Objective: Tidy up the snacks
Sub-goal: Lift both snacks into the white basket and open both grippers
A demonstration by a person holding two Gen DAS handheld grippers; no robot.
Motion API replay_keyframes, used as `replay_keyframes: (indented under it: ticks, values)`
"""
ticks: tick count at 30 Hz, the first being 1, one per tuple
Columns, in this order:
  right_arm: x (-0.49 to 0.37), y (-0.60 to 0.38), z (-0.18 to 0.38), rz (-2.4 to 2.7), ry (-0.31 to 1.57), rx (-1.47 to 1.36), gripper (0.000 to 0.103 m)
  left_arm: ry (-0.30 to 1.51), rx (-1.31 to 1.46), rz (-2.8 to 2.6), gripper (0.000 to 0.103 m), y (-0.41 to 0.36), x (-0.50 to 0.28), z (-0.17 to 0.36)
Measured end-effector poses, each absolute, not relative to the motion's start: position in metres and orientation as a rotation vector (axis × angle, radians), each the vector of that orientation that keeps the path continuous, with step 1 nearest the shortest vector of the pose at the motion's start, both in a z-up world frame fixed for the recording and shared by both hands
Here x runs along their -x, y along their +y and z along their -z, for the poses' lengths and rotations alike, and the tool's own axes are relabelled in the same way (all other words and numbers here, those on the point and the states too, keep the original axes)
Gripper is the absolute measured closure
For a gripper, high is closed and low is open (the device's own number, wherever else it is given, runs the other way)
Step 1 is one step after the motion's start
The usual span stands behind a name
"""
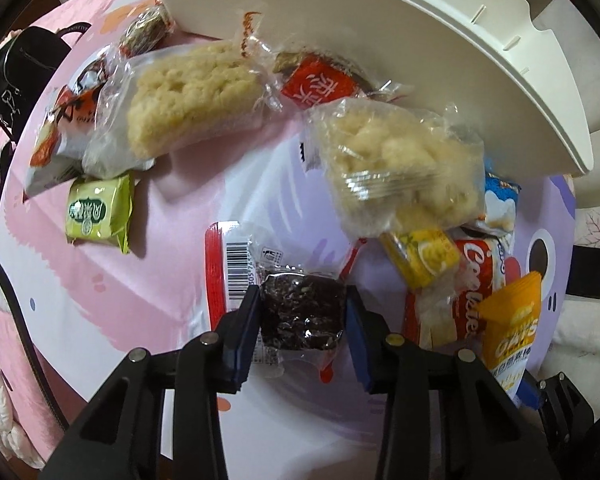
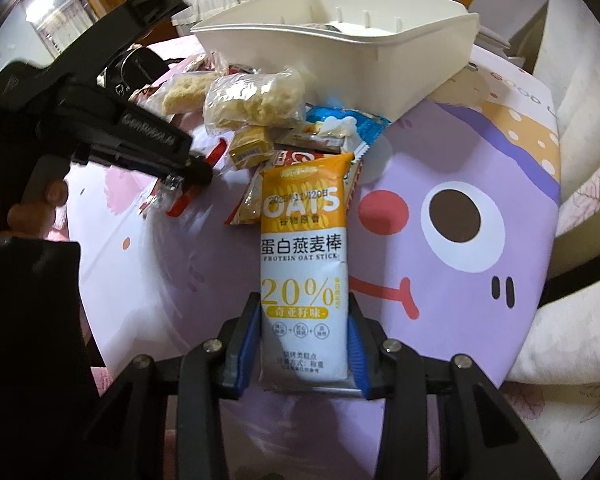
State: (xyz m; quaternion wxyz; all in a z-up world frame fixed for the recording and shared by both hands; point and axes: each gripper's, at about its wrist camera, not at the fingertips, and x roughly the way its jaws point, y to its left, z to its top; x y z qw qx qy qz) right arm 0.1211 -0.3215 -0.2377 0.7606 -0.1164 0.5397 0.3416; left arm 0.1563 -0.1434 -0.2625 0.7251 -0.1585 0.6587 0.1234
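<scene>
A dark brown snack in a clear wrapper with red ends (image 1: 300, 312) sits between the blue pads of my left gripper (image 1: 302, 292), which is shut on it and points straight down at the cartoon-print cloth (image 1: 172, 264). My right gripper (image 2: 304, 298) is shut on the lower end of an orange and white oat stick pack (image 2: 304, 248), which points toward the pile; the same pack shows at the right edge of the left wrist view (image 1: 508, 320). A white plastic bin (image 2: 340, 52) stands behind the pile. The left gripper (image 2: 196, 172) also shows in the right wrist view, pressed into the pile's left side.
Loose packs lie between the grippers and the white bin (image 1: 380, 40): two clear rice crisp packs (image 1: 192, 92) (image 1: 400, 168), a green pack (image 1: 100, 212), a red pack (image 1: 320, 84), a yellow pack (image 1: 424, 256), a cookie pack (image 1: 472, 288). A black bag (image 1: 24, 76) lies far left.
</scene>
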Motion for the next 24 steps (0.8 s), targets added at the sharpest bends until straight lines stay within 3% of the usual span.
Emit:
replay_keyframes:
  ticks: [24]
  values:
    - [-0.122, -0.285, 0.161, -0.609, 1.063, 0.183, 0.064, 1.461, 0.318, -0.143, 0.065, -0.052, -0.096, 0.198]
